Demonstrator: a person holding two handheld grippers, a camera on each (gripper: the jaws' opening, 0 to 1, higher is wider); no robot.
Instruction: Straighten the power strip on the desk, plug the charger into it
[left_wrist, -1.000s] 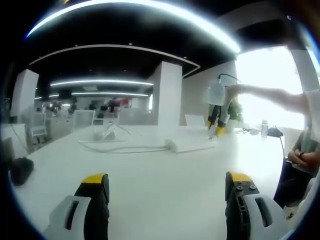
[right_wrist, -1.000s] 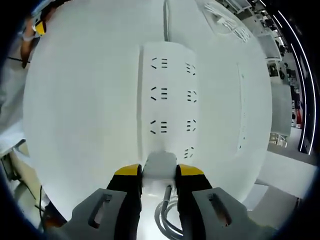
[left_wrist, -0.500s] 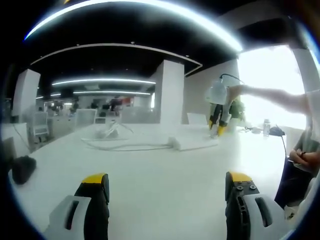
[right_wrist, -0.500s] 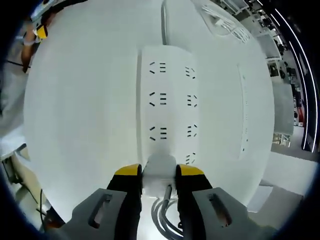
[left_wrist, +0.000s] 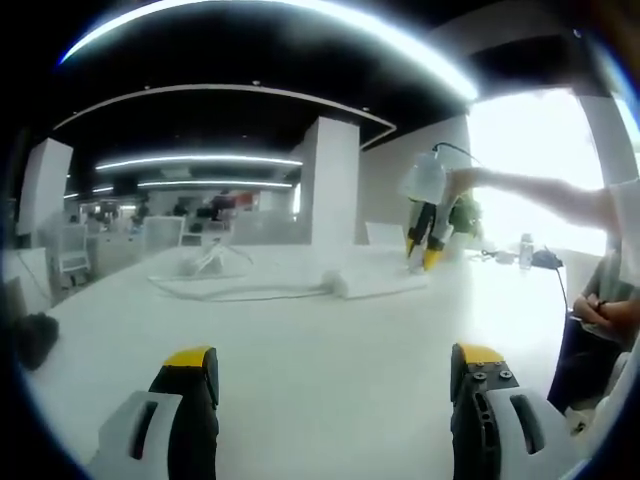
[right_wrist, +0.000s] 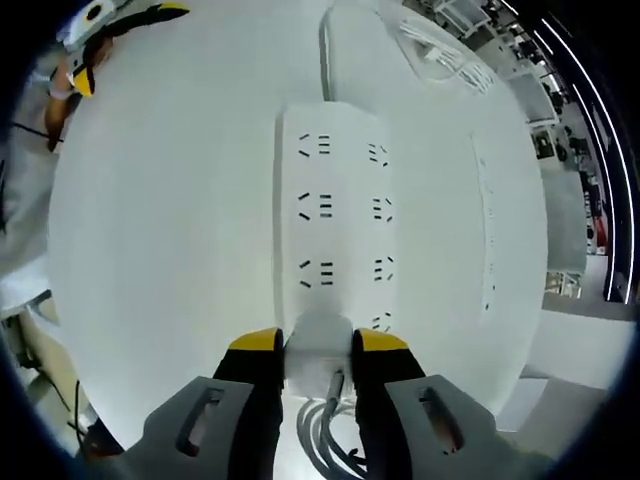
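Observation:
A white power strip (right_wrist: 335, 210) with several sockets lies on the white desk (right_wrist: 170, 230), its cord leaving from the far end. My right gripper (right_wrist: 318, 350) is shut on a white charger (right_wrist: 320, 330), held just over the strip's near end, and the charger's cable (right_wrist: 325, 445) coils below it. In the left gripper view the strip (left_wrist: 375, 282) lies far across the desk, with the right gripper (left_wrist: 420, 250) pointing down above it. My left gripper (left_wrist: 333, 365) is open with nothing between its fingers, low over the desk.
A thin white cord (left_wrist: 230, 293) runs left from the strip. A loose white cable bundle (right_wrist: 440, 45) lies beyond the strip. A seated person (left_wrist: 600, 315) is at the desk's right edge, near a bottle (left_wrist: 527, 252). A dark object (left_wrist: 30, 340) sits at the left.
The right gripper with the charger has drawn back slightly along the strip, so more of the far end shows. The left gripper view has turned a little; its jaws stay open.

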